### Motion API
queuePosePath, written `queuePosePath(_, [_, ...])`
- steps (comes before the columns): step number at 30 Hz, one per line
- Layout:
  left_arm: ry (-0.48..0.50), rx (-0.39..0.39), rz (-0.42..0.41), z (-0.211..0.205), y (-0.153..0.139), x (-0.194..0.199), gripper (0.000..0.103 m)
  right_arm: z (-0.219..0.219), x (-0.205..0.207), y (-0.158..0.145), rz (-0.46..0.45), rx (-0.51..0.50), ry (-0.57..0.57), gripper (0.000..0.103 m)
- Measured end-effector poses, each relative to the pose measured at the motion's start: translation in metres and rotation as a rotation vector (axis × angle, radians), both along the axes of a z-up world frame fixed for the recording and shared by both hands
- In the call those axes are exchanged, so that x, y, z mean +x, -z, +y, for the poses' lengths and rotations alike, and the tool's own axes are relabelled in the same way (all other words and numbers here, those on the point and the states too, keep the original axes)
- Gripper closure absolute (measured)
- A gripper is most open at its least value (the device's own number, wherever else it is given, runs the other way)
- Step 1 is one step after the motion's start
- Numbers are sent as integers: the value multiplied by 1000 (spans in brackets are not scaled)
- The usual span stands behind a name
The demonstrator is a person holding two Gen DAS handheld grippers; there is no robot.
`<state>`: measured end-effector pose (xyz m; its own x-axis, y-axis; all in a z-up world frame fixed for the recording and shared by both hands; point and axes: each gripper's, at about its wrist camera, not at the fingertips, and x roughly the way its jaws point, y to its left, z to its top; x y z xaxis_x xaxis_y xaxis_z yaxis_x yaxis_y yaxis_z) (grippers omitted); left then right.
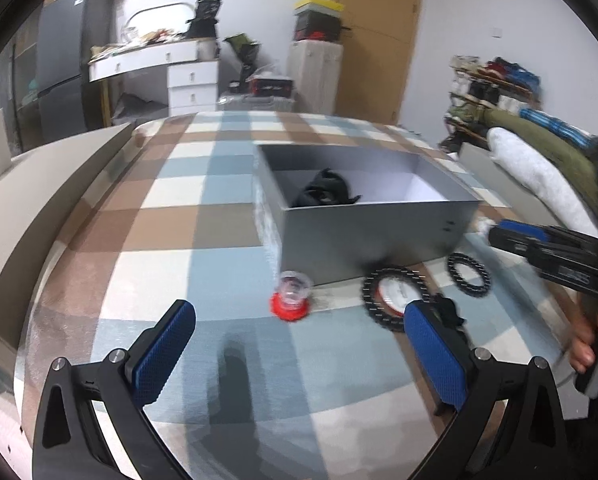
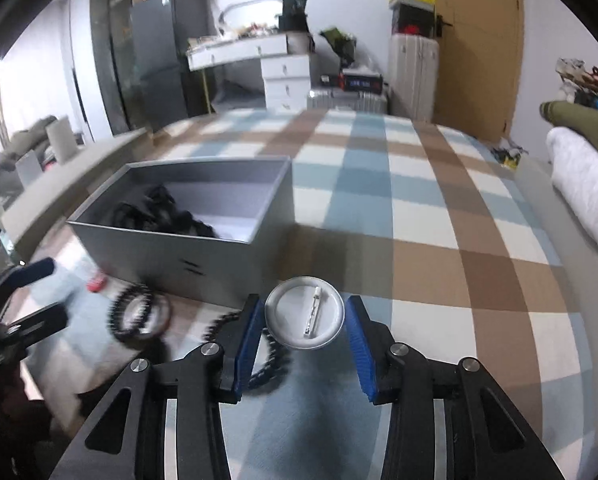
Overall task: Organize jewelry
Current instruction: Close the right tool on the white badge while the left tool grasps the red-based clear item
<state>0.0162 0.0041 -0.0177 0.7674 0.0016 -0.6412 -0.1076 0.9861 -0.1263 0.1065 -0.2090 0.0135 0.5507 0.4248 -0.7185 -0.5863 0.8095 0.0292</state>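
Note:
A grey open box [image 1: 375, 232] stands on the checkered cloth, with black jewelry [image 1: 325, 192] inside; it also shows in the right wrist view [image 2: 187, 248]. My right gripper [image 2: 305, 320] is shut on a round white pin badge [image 2: 305, 318], its back with the pin facing me, held above the cloth. A black beaded bracelet [image 2: 265, 368] lies below it. My left gripper [image 1: 299, 328] is open and empty above the cloth. Ahead of it are a clear ring on a red base [image 1: 291, 296], a black beaded bracelet around a badge [image 1: 395, 298] and another bracelet [image 1: 469, 270].
A long beige ledge [image 1: 55, 200] runs along the table's left side. A white pillow and olive blanket [image 1: 539, 168] lie to the right. Furniture, drawers and a door stand behind the table. The right gripper's body [image 1: 555, 256] shows at the right of the left wrist view.

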Motion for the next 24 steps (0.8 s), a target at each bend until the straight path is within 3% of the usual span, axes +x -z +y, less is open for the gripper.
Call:
queuePosePath(6, [-37, -42, 71, 9, 5, 14, 2, 5, -12, -10, 23, 65, -48, 62])
queuePosePath(10, [-7, 2, 88, 3, 3, 21, 9, 11, -17, -10, 24, 65, -72, 62])
queuePosePath(15, [25, 51, 143, -5, 9, 28, 39, 10, -17, -10, 28, 69, -74, 62])
queuePosePath(19, [23, 93, 149, -9, 9, 29, 53, 9, -16, -10, 24, 70, -73, 62])
queuePosePath(21, [25, 96, 139, -8, 9, 27, 75, 9, -16, -10, 25, 69, -75, 62])
queuePosePath(23, [28, 99, 134, -9, 8, 25, 88, 10, -16, -10, 24, 66, -79, 62])
queuePosePath(24, [32, 94, 129, -8, 7, 23, 89, 10, -17, -10, 24, 65, -80, 62])
